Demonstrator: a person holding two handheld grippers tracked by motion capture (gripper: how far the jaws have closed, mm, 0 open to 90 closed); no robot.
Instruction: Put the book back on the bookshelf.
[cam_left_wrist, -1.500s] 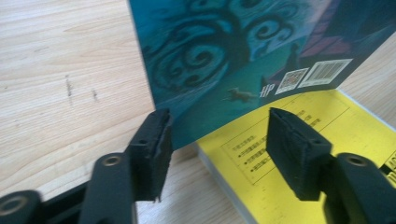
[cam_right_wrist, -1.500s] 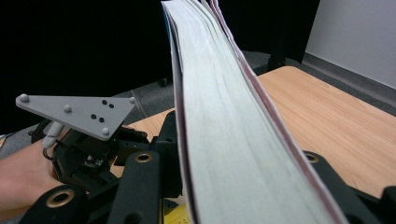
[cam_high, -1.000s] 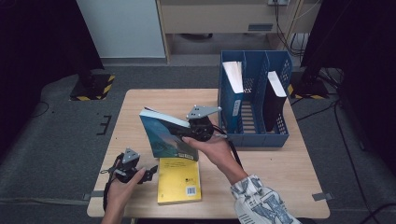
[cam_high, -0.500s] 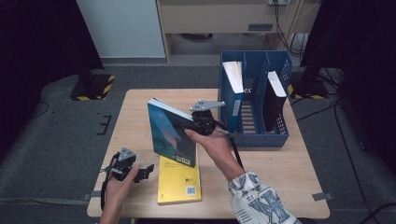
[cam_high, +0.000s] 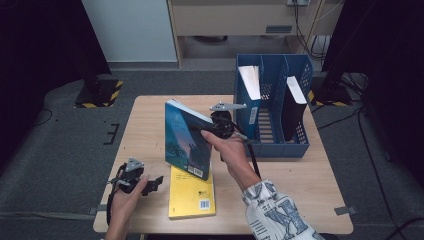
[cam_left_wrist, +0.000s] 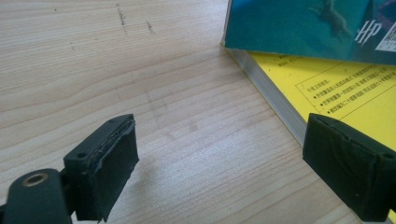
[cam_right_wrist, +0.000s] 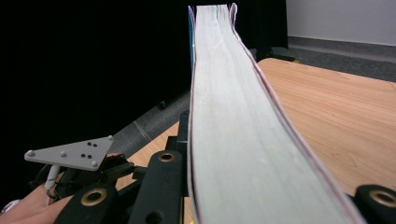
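1. The right gripper (cam_high: 207, 131) is clamped on the blue book (cam_high: 186, 141), its jaws pressing both covers at the book's edge.
2. In the right gripper view the book's (cam_right_wrist: 224, 107) pale page edge runs straight away from between the jaws.
3. The blue book stands upright on one corner, lifted over the middle of the table (cam_high: 300, 185), its cover facing the person's left.
4. Its lower corner sits just over the top of the yellow book (cam_high: 192, 192), which lies flat near the front edge of the table.
5. The left gripper (cam_high: 150, 184) rests low on the table at the front left, jaws wide apart with nothing between them.
6. In the left gripper view bare wood lies between the jaws, and the yellow book's (cam_left_wrist: 345, 88) page edge passes just beside the right-hand jaw.
7. The blue file rack (cam_high: 280, 145) stands on the right part of the table, just beside the right gripper.
8. Two books stand in it: a white one (cam_high: 250, 82) in the left slot and a black one (cam_high: 295, 107) in the right slot.
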